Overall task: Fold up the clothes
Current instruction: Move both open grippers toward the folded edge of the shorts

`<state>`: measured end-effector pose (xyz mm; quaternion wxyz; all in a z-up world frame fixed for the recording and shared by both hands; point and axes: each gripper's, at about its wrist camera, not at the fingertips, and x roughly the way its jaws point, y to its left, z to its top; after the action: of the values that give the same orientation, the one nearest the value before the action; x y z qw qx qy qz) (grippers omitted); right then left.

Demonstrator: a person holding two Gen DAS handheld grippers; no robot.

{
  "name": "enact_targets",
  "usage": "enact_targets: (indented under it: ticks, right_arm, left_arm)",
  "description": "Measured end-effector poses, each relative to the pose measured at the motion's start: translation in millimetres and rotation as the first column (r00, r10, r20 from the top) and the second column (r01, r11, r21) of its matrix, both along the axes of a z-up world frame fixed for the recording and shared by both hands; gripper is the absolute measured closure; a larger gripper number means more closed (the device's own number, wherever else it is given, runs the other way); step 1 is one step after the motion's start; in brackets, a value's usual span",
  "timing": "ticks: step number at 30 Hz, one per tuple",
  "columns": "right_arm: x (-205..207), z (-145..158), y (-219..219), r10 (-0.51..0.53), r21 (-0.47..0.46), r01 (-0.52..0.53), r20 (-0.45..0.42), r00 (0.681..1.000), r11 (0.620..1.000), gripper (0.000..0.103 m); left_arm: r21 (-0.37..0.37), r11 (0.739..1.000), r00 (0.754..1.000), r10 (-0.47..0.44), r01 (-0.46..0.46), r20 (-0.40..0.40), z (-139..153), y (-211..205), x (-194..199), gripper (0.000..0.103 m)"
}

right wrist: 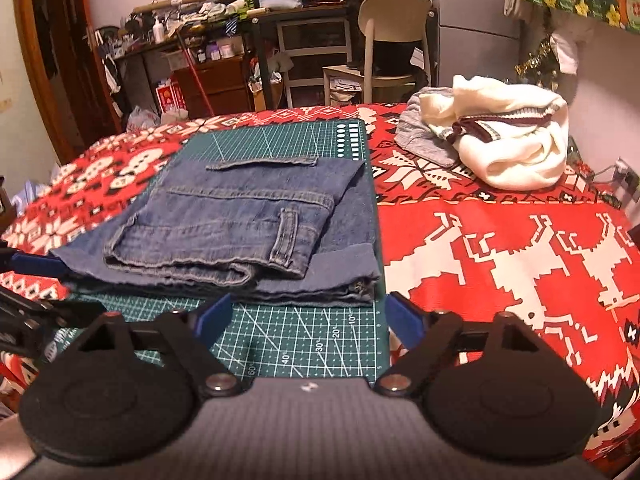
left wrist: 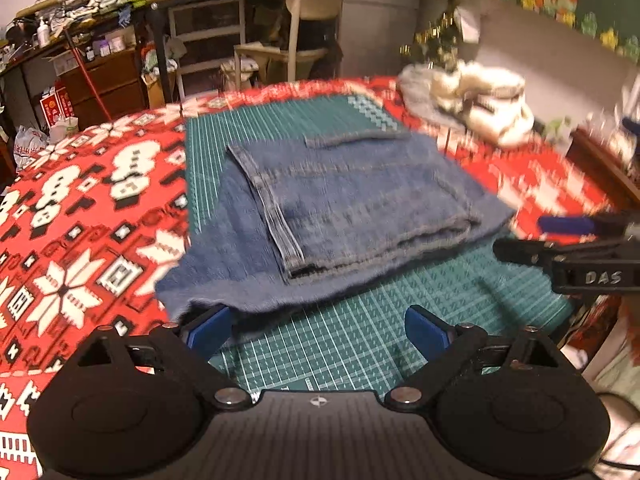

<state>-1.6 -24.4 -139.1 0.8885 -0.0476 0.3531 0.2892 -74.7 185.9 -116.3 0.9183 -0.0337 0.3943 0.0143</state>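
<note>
A pair of blue jeans [left wrist: 352,208] [right wrist: 240,232] lies folded into a thick rectangle on the green cutting mat [left wrist: 360,340] [right wrist: 300,340]. My left gripper [left wrist: 318,330] is open just in front of the jeans' near left corner, and its left pad is close beside the cloth edge. My right gripper [right wrist: 309,318] is open over bare mat in front of the jeans' near right corner, with nothing between its pads. Each gripper shows at the edge of the other's view: the right gripper [left wrist: 520,236] and the left gripper [right wrist: 60,288].
A red patterned blanket [right wrist: 500,248] covers the table under the mat. A white sweater [right wrist: 512,140] and a grey garment [right wrist: 424,140] are heaped at the far right. Behind the table stand a chair [right wrist: 392,40] and cluttered desks and shelves [right wrist: 200,12].
</note>
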Motion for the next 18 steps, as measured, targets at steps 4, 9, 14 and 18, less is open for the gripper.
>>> enact_targets:
  ticks: [4, 9, 14, 18]
  right_arm:
    - [4.0, 2.1, -2.2, 0.003, 0.024, -0.003, -0.011, 1.000, 1.000, 0.034]
    - [6.4, 7.9, -4.0, 0.021, 0.052, -0.020, -0.012, 1.000, 0.998, 0.036]
    - [13.1, 15.7, -8.2, 0.012, 0.067, -0.013, 0.002, 1.000, 0.998, 0.037]
    - [21.7, 15.5, -12.3, -0.008, 0.087, 0.009, -0.015, 1.000, 0.996, 0.039]
  left_arm:
    - [0.002, 1.000, 0.999, -0.010, 0.010, 0.037, 12.3, 7.9, -1.4, 0.009]
    - [-0.009, 1.000, 0.997, 0.006, -0.005, 0.072, 28.1, 23.5, 0.6, 0.009]
    - [-0.035, 0.999, 0.995, 0.037, -0.034, 0.091, 40.8, 43.2, 6.6, 0.008]
    - [-0.015, 1.000, 0.995, 0.018, -0.017, 0.097, 44.1, 51.8, 17.0, 0.008]
